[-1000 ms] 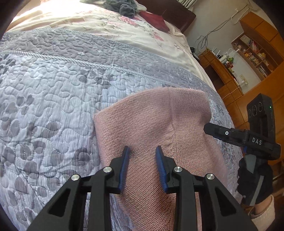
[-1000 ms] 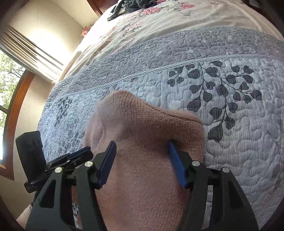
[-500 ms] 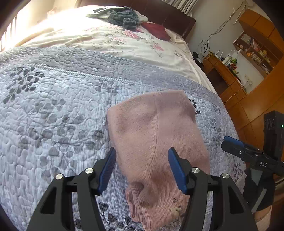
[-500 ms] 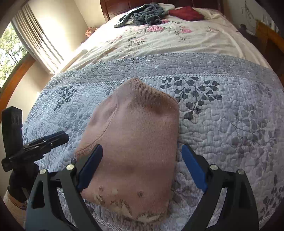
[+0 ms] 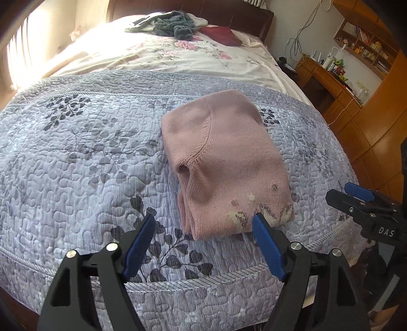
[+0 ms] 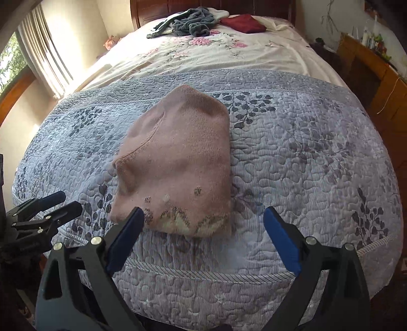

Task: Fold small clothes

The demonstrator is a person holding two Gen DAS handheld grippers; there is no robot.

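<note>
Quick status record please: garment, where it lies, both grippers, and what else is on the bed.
garment: pink knit sweater, folded into a compact rectangle, patterned hem toward the cameras
surface: grey quilted bedspread, near the foot edge of the bed
left gripper: open, empty, not touching the sweater
right gripper: open, empty, clear of the sweater
other items: grey-blue clothes pile and dark red cloth near the headboard
fold: looks finished

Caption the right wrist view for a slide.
Folded pink sweater on the quilt, right claw open above the near edge.
</note>
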